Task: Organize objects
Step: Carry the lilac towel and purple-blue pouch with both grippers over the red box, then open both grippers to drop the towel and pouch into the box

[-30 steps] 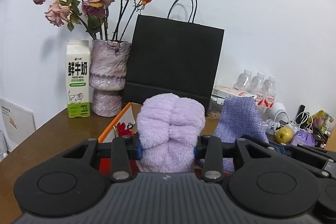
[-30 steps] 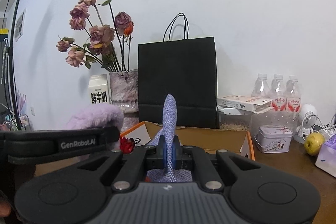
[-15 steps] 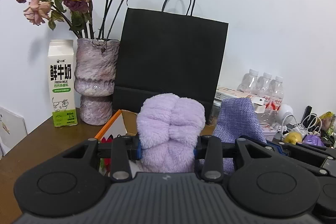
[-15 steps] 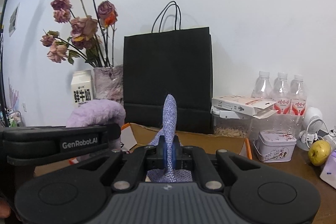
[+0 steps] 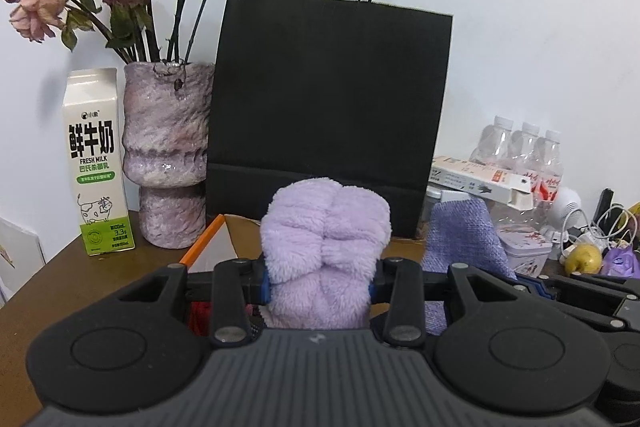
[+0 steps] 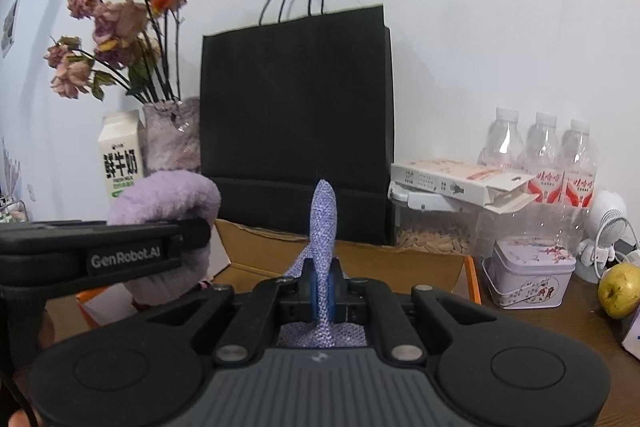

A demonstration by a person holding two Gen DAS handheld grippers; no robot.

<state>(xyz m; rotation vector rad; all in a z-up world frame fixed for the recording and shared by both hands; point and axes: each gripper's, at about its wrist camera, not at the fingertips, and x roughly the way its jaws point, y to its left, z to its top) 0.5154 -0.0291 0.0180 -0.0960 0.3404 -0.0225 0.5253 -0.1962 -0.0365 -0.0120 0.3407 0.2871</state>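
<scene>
The left gripper (image 5: 320, 283) clamps a fluffy lilac cloth (image 5: 325, 223) in front of the black paper bag (image 5: 328, 115), above the open cardboard box (image 6: 360, 259). Just right of it, the right gripper (image 6: 322, 297) pinches a woven purple cloth (image 6: 323, 227) upright before the same bag.

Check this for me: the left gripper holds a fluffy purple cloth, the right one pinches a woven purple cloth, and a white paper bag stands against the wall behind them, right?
One thing is off: the paper bag is black, not white, as the right wrist view shows. The rest holds: the left gripper holds the fluffy purple cloth, and the right gripper pinches the woven purple cloth.
</scene>
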